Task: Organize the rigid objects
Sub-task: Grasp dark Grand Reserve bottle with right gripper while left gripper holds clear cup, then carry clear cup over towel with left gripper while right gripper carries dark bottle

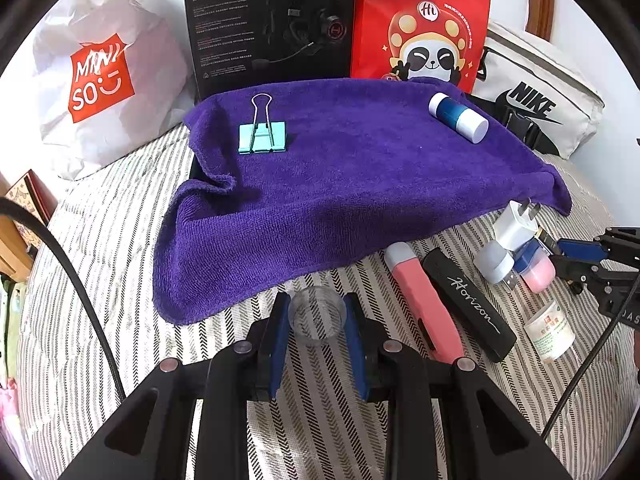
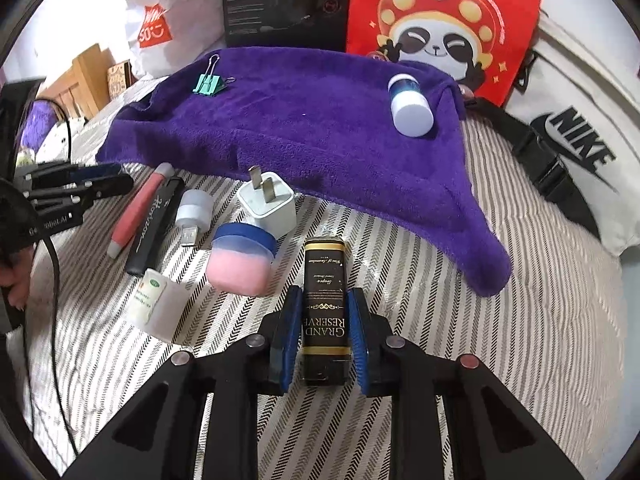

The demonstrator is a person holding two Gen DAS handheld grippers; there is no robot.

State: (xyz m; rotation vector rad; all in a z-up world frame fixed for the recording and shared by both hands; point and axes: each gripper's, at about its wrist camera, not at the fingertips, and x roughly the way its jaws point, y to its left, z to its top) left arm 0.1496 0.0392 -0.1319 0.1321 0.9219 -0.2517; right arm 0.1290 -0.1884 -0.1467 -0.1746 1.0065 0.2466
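**Both grippers loaded over the striped bed**

The left gripper [image 1: 317, 316] has its blue-padded fingers [image 1: 278, 332] closed on a small clear plastic cup [image 1: 317, 314], held just above the striped bedsheet [image 1: 100, 280] at the near edge of the purple towel [image 1: 340, 184]. The right gripper [image 2: 323, 320] has its fingers [image 2: 290, 328] clamped on the sides of a black and gold box [image 2: 324, 304] printed "GRAND RESERVE", its far end pointing toward the towel.

Just left of that box lie a pink jar with a blue lid [image 2: 240, 260], a white wall plug [image 2: 267, 204], a small white USB light [image 2: 193, 212], a white bottle with a green label [image 2: 156, 304] whose print is too small to read, a black case marked "Horizon" [image 2: 154, 224] and a pink pen-shaped item [image 2: 138, 210]. These crowd together near the towel's front edge.

On the towel, a teal binder clip [image 1: 262, 136] sits toward the back left and a blue bottle with white caps [image 1: 458, 117] lies on its side at the back right, well apart; the towel between them is bare.

Along the back stand a white "MINISO" bag [image 1: 100, 76], a black headset box [image 1: 268, 20], a red panda bag marked "Hi" [image 1: 424, 20] and a white "NIKE" pouch [image 1: 532, 96]. Bare sheet lies to the right of the towel.
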